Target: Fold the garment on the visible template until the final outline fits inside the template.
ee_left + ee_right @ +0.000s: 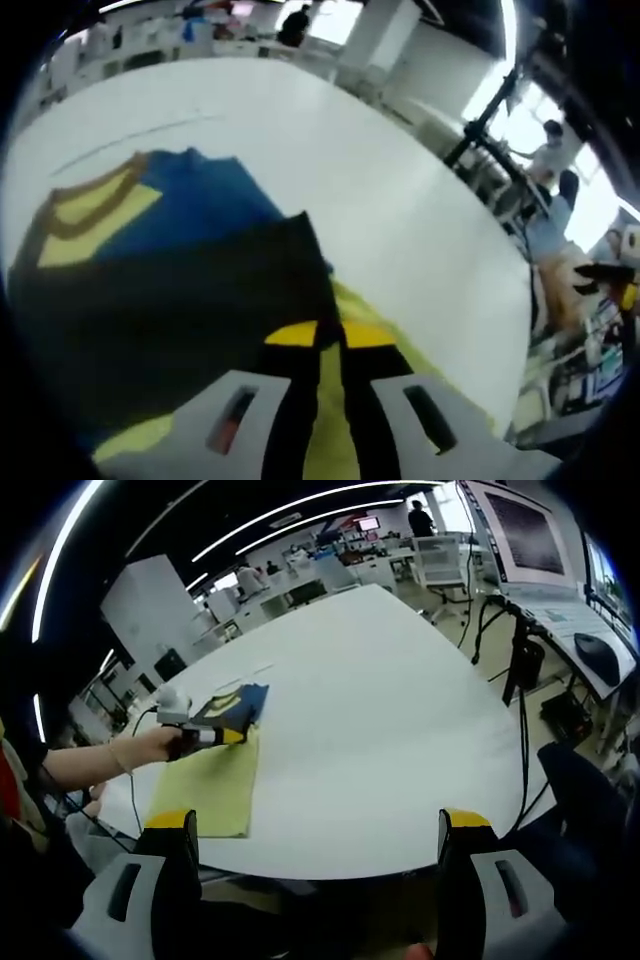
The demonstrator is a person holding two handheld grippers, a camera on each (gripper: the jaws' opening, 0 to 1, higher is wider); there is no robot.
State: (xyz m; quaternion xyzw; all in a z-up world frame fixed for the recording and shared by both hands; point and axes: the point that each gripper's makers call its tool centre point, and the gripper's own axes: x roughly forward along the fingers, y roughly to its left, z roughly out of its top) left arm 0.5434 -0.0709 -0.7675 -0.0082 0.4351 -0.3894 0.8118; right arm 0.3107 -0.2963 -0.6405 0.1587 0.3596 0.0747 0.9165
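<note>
On the white table point(400, 730), a yellow template point(205, 785) is laid near the edge closest to the person, with the blue and black garment point(235, 708) bunched on its far end. Seen in the right gripper view, the left gripper point(215, 736) is held by a hand point(155, 745) over that garment. Seen in the left gripper view, its yellow-tipped jaws are pressed nearly together, apparently pinching the black fabric, though the grip cannot be told for certain. The right gripper point(318, 825) is held well apart from the garment, above the table's near edge, its jaws spread wide with nothing between them.
</note>
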